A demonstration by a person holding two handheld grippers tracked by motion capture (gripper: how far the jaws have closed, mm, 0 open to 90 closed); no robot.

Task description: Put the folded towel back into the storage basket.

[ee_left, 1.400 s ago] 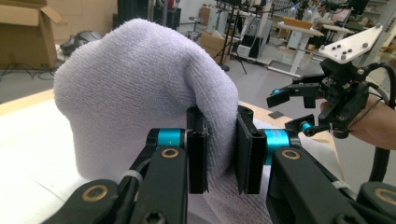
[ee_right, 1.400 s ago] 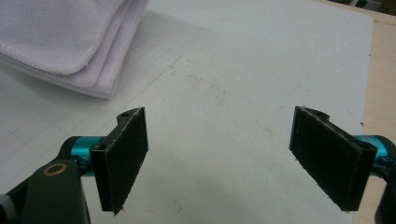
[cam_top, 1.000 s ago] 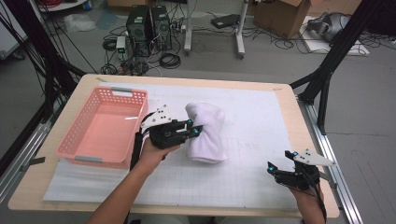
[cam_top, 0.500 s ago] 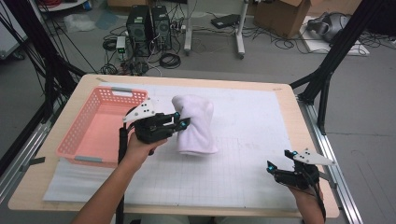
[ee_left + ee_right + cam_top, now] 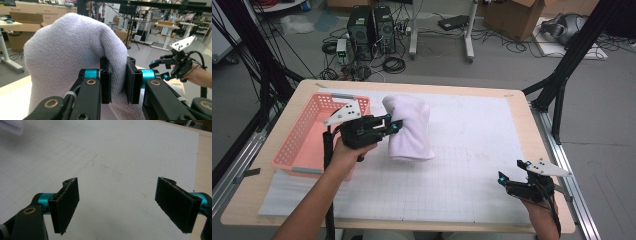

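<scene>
**Carrying the towel toward the basket**

Hanging left of centre in the high view, the white towel droops lengthwise from the left gripper, whose jaws pinch a fold of it narrowly, as the left gripper view confirms. The pink basket sits just left of that hand, touching nothing yet, so the towel probably only needs to swing leftward over the rim. The right gripper rests at the lower right, jaws wide and empty, well apart from both.
</scene>
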